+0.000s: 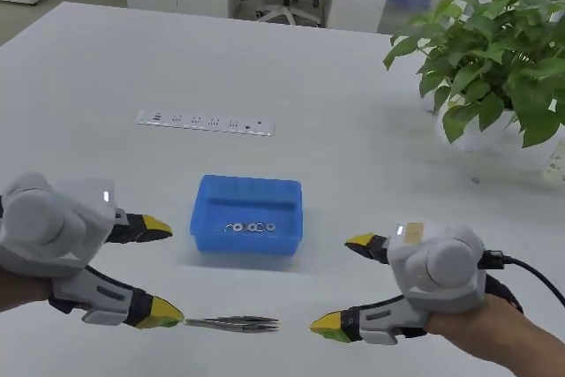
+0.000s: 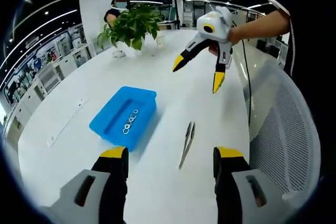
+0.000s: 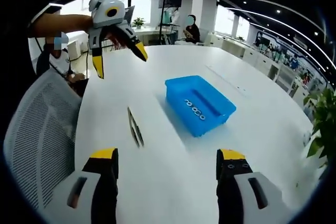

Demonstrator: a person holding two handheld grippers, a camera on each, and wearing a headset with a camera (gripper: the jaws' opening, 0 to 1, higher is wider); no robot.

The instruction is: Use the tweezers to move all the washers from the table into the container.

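A blue container (image 1: pixel 247 212) sits mid-table with several washers (image 1: pixel 250 227) in a row inside it; the container (image 2: pixel 123 116) and washers (image 2: pixel 130 121) are also in the left gripper view, and the container (image 3: pixel 199 103) with washers (image 3: pixel 194 109) in the right gripper view. Metal tweezers (image 1: pixel 234 323) lie flat on the table in front of the container, between the two grippers, also seen as tweezers (image 2: pixel 187 141) and tweezers (image 3: pixel 135 126). My left gripper (image 1: pixel 163 269) is open at the tweezers' left end. My right gripper (image 1: pixel 342 285) is open at their right end. Neither touches them.
A white power strip (image 1: pixel 205 122) lies behind the container. A potted green plant (image 1: pixel 494 59) stands at the table's right rear. A mesh office chair (image 2: pixel 291 124) sits at the near edge. People sit at distant desks.
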